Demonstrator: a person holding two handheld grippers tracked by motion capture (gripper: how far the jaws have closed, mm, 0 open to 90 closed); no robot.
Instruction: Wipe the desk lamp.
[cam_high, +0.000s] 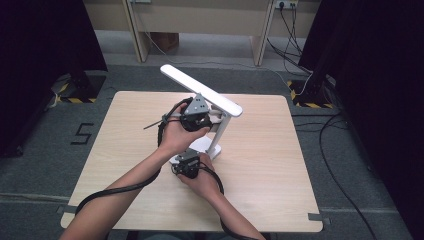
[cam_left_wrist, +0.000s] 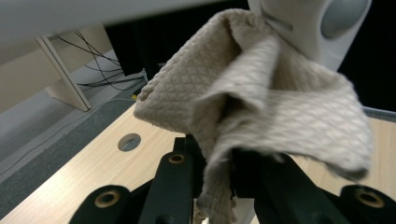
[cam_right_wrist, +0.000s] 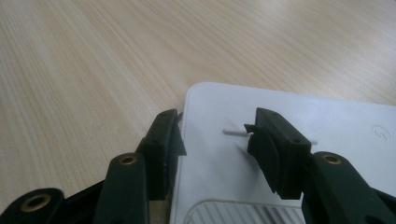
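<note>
A white desk lamp stands mid-table, with its long head (cam_high: 200, 90) slanting up to the left over its flat base (cam_high: 205, 146). My left gripper (cam_high: 199, 120) is up at the lamp's post, just under the head. It is shut on a beige quilted cloth (cam_left_wrist: 261, 93), which is bunched against the lamp's white hinge (cam_left_wrist: 303, 28). My right gripper (cam_high: 187, 157) is low at the base's near corner. Its jaws (cam_right_wrist: 215, 121) stand apart: one is beside the base's (cam_right_wrist: 327, 107) edge on the wood, the other rests on its top.
The light wooden table (cam_high: 125, 150) has a round cable hole (cam_left_wrist: 129, 141) in it. Black cables trail from both grippers across the near side. A pale desk (cam_high: 200, 20) stands behind, and dark curtains flank the grey floor.
</note>
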